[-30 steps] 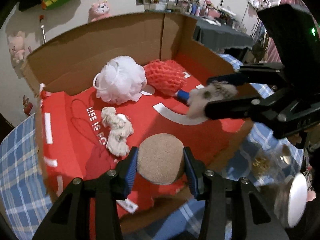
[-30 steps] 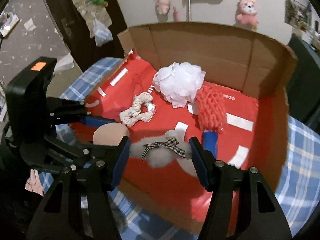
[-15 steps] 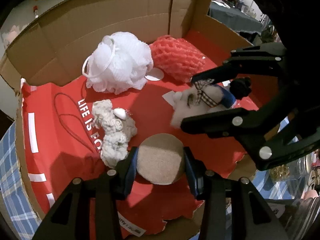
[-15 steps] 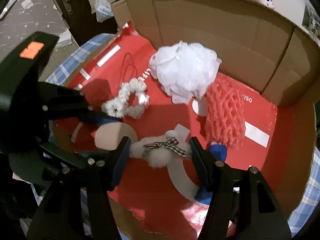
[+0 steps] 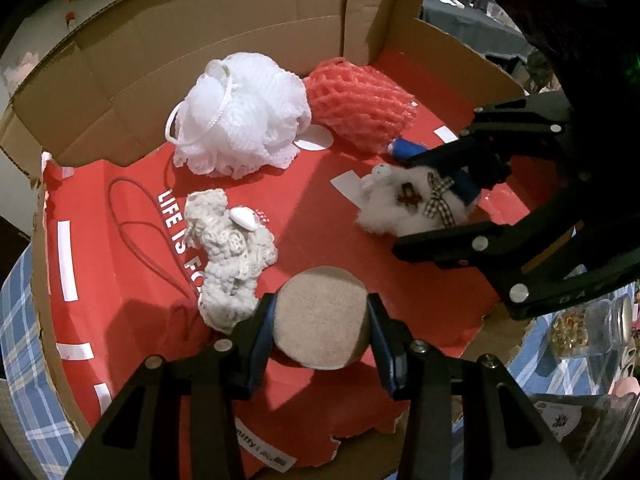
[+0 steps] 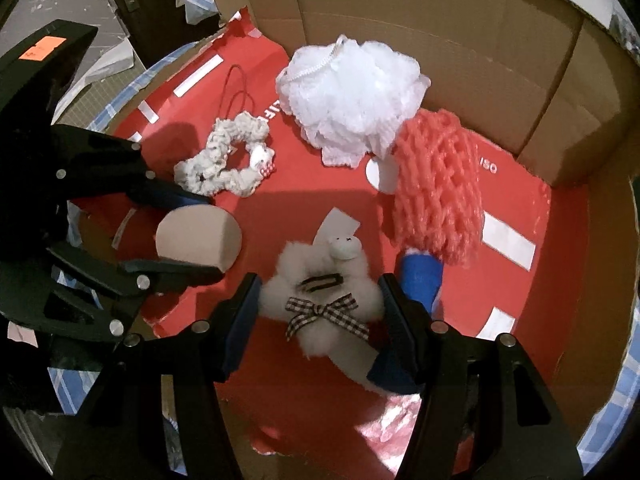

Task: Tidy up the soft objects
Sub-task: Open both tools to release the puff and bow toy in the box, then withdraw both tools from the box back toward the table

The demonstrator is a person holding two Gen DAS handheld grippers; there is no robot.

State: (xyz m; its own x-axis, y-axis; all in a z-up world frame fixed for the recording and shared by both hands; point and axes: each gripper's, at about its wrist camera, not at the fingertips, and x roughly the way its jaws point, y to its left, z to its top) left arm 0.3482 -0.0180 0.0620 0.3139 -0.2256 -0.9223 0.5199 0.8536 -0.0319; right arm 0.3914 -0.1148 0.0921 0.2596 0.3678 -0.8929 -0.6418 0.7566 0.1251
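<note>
My left gripper (image 5: 320, 322) is shut on a round tan sponge pad (image 5: 321, 317), held just above the red liner near the box's front edge; the pad (image 6: 199, 237) shows at the left of the right wrist view. My right gripper (image 6: 318, 312) is shut on a white fluffy plush with a checked bow (image 6: 320, 300), low over the liner; the plush (image 5: 412, 206) and the right gripper (image 5: 424, 196) appear at the right of the left wrist view. Inside the box lie a white bath pouf (image 5: 240, 114), a red foam net (image 5: 360, 104) and a cream crocheted scrunchie (image 5: 230, 256).
The cardboard box (image 5: 224, 36) has tall back and side walls and a low torn front edge; a red printed bag (image 5: 132, 280) lines its floor. It stands on a blue plaid cloth (image 5: 20, 320). A glass jar (image 5: 588, 330) stands outside the box at the right.
Both grippers have come down and forward into the box, still gripping the pad and the plush. The views have tilted downward, so the room beyond the box has dropped out of sight.
</note>
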